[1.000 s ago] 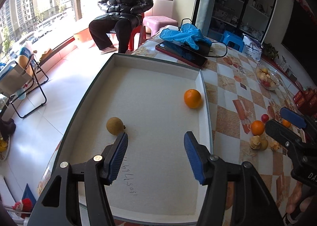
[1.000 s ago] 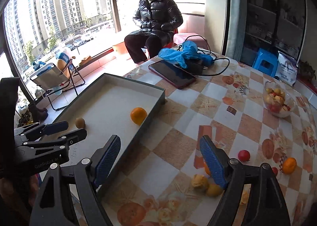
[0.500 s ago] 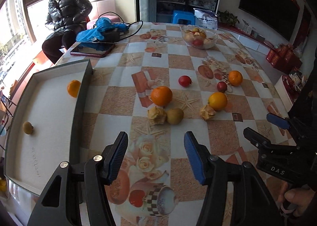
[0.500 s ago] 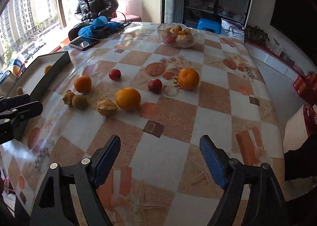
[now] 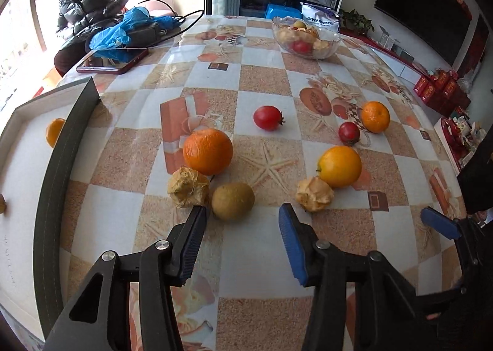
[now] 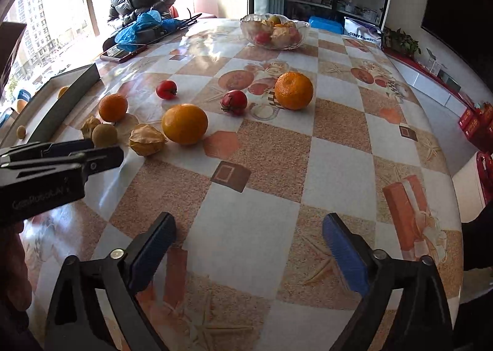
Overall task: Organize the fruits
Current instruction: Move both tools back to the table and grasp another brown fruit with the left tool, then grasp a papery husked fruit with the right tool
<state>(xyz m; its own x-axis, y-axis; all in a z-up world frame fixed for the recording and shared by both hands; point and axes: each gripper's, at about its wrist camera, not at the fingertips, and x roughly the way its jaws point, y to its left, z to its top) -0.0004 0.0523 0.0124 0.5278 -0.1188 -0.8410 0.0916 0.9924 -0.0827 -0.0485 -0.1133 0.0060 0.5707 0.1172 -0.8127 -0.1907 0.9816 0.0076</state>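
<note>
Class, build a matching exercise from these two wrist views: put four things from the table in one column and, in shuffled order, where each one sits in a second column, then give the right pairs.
Things
1. kiwi
2. glass bowl
3. tablet
4. small orange

Places
A. inside the grey tray, near its far end
B. at the table's far end, filled with fruit
C. just ahead of the left tongs, beside a papery husked fruit
D. flat on the table beside the blue cloth

Pairs: 1-C, 2-B, 3-D, 4-A
</note>
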